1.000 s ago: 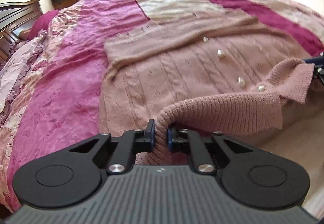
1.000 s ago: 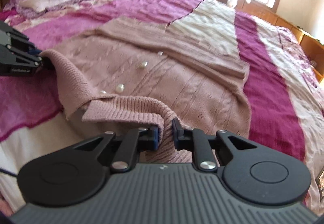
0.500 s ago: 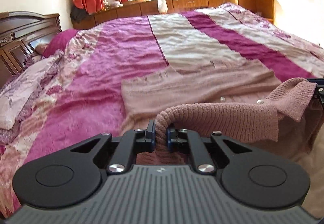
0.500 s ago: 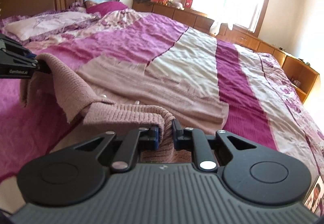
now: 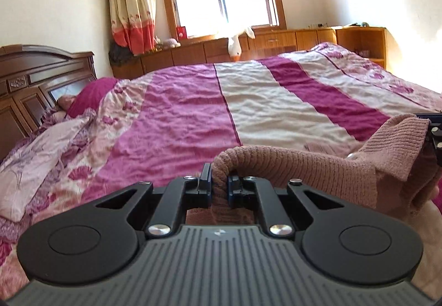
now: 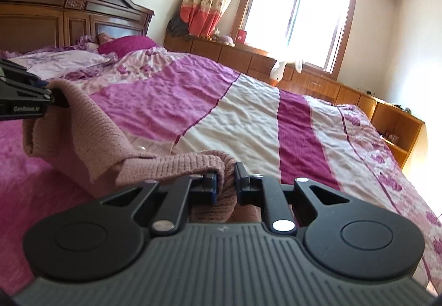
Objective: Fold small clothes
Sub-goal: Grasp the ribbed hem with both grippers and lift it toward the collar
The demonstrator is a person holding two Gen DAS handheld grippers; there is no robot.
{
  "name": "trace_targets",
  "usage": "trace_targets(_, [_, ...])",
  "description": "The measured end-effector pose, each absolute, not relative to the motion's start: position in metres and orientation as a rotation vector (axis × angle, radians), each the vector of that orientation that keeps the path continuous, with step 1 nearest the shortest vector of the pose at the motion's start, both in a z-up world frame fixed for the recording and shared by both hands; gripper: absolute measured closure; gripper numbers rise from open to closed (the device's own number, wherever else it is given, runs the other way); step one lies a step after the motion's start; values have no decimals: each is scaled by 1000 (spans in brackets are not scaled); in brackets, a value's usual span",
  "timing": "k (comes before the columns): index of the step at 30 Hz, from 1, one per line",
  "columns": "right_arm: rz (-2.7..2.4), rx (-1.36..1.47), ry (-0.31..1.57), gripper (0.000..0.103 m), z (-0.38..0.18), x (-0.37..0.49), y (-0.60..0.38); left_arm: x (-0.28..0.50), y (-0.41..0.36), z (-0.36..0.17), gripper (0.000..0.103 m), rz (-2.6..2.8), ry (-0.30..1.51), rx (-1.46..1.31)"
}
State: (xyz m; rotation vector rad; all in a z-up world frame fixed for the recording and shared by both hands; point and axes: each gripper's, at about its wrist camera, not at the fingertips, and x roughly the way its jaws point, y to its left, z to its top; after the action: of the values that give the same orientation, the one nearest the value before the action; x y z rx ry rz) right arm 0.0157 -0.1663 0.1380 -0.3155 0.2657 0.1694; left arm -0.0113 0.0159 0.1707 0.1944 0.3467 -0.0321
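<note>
A dusty-pink knitted cardigan [image 5: 317, 167] with pearl buttons hangs between my two grippers, lifted above the bed. My left gripper [image 5: 219, 184] is shut on one corner of its ribbed hem, which bulges up between the fingers. My right gripper [image 6: 225, 181] is shut on the other hem corner [image 6: 193, 165]. In the right wrist view the left gripper [image 6: 41, 101] shows at the left edge with the knit [image 6: 83, 118] draped from it. In the left wrist view the right gripper [image 5: 435, 134] peeks in at the right edge. The cardigan's lower part is hidden below both grippers.
The bed's quilt [image 5: 248, 112] has pink, cream and magenta stripes. Pillows [image 5: 33, 156] lie by the dark wooden headboard [image 6: 69, 15]. Low wooden cabinets [image 5: 276, 43] run under the window [image 6: 298, 2], with a white plush toy [image 6: 279, 68] on them.
Both grippers have risen and tilted up, lifting the cardigan's hem off the bed. The flat body of the cardigan has dropped out of view and the room's far wall now shows.
</note>
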Motion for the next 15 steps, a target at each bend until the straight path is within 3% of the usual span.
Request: trace_targets(15, [104, -349, 224, 88, 135, 105, -164, 102, 2, 176, 92, 21, 310, 200])
